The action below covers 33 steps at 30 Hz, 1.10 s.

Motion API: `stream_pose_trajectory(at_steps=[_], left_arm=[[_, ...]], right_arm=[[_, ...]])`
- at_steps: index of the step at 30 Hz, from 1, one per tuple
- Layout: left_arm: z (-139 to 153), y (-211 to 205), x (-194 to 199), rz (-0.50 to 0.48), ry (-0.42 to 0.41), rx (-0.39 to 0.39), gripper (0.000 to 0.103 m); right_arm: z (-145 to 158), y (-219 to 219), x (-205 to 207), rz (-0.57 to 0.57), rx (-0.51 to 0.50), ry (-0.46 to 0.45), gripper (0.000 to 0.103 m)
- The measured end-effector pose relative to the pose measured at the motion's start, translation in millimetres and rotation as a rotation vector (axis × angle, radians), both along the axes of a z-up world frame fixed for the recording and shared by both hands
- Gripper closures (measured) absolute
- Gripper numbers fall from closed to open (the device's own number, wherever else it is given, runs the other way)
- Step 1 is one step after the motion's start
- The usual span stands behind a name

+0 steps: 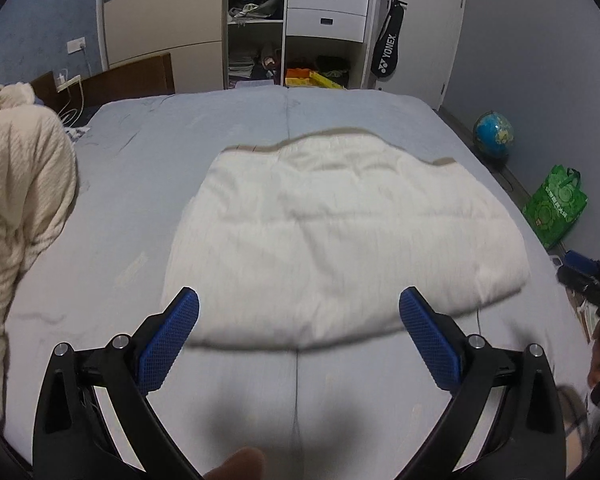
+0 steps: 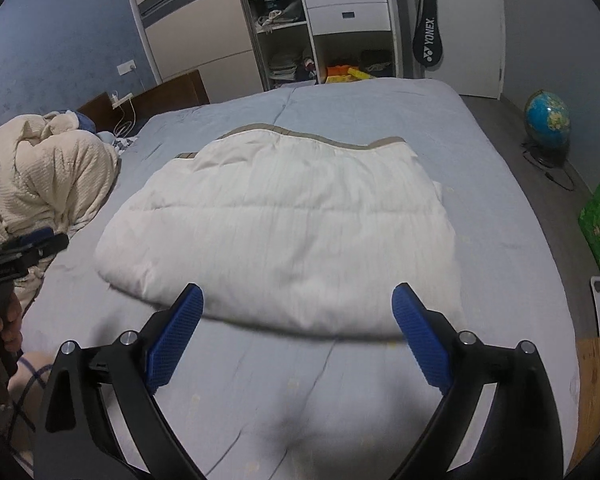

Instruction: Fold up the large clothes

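Note:
A folded cream quilt with a tan border (image 1: 340, 236) lies flat in the middle of the grey-blue bed (image 1: 160, 148); it also shows in the right wrist view (image 2: 284, 228). My left gripper (image 1: 299, 308) is open and empty, held above the quilt's near edge. My right gripper (image 2: 298, 304) is open and empty, also above the near edge. The right gripper shows at the right edge of the left wrist view (image 1: 588, 276), and the left gripper at the left edge of the right wrist view (image 2: 20, 252).
A crumpled cream knit blanket (image 1: 16, 208) lies on the bed's left side. Beyond the bed stand a wardrobe with drawers (image 1: 326, 10) and shelves. A globe (image 1: 493, 133) and a green bag (image 1: 556, 208) sit on the floor to the right.

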<state>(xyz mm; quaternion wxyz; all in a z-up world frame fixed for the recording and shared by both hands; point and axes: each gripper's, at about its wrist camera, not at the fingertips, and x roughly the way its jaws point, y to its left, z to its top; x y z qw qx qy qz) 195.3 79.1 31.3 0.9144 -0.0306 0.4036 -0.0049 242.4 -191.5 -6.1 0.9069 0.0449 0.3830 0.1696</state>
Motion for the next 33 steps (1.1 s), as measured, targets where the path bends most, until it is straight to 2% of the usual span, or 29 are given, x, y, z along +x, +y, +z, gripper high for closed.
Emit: stream_pose_trajectory(at_steps=[2, 6, 11, 19, 27, 33], left_arm=[[-7.4, 3.9, -17.7, 0.019, 0.001, 0.003, 0.006], [-22.2, 12.2, -41.7, 0.044, 0.013, -0.043, 0.006], [-33.7, 10.5, -61.8, 0.038, -0.001, -0.069, 0.006], [-37.5, 3.8, -74.7, 0.012, -0.043, -0.056, 0.006], [-39.4, -4.4, -76.6, -0.009, -0.048, -0.016, 0.006], [-41.1, -4.4, -76.4, -0.011, -0.042, -0.021, 0.006]], right_arm=[[-0.8, -1.7, -17.6, -0.002, -0.012, -0.007, 0.011], [-8.0, -4.4, -43.2, -0.013, -0.024, -0.009, 0.011], [-18.9, -4.9, -68.9, -0.037, -0.051, -0.020, 0.011], [-21.3, -1.4, -83.7, -0.061, -0.083, -0.064, 0.008], [-23.4, -1.0, -86.7, -0.066, -0.097, -0.076, 0.008], [-26.2, 3.1, -87.0, -0.061, -0.116, -0.075, 0.008]])
